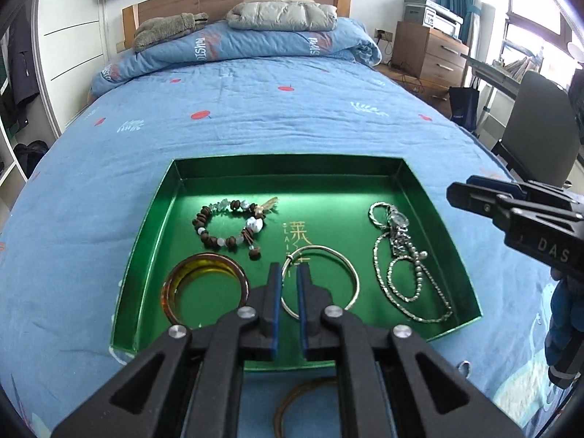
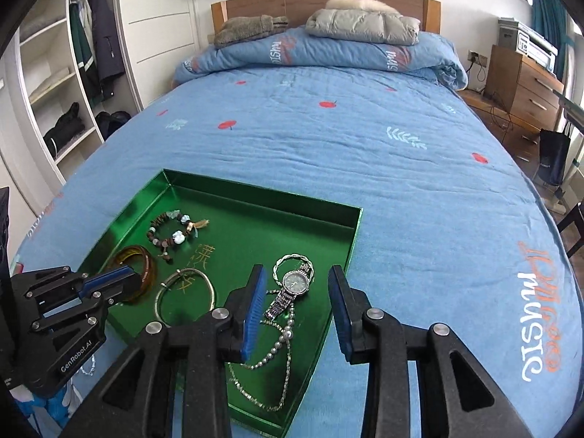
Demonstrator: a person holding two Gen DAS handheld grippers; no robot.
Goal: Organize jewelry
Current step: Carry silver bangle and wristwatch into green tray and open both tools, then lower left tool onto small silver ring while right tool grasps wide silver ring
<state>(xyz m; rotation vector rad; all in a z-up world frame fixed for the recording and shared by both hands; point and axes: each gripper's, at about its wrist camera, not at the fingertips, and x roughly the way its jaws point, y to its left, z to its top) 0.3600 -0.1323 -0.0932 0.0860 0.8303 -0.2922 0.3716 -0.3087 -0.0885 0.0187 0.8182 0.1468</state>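
A green tray [image 1: 153,219] [image 2: 350,241] lies on the blue bed. In it are a beaded bracelet [image 1: 228,228] [image 2: 171,233], an amber bangle [image 1: 204,288] [image 2: 140,262], a thin silver bangle [image 1: 321,284] [image 2: 184,295], a silver watch [image 2: 295,283] [image 1: 396,221] and bead necklaces [image 1: 408,281] [image 2: 270,357]. My left gripper [image 1: 289,273] [image 2: 126,279] hovers over the tray's near side, fingers nearly together, nothing between them. My right gripper [image 2: 297,273] [image 1: 471,191] is open above the watch and necklaces. A brown ring [image 1: 303,398] lies on the bed below my left gripper.
A folded blue quilt [image 1: 237,47], a grey jacket [image 1: 281,14] and a plush item [image 1: 168,29] lie at the bed's head. A wardrobe [image 2: 54,73] stands left. A wooden drawer unit [image 1: 427,51] and a chair [image 1: 536,135] stand right.
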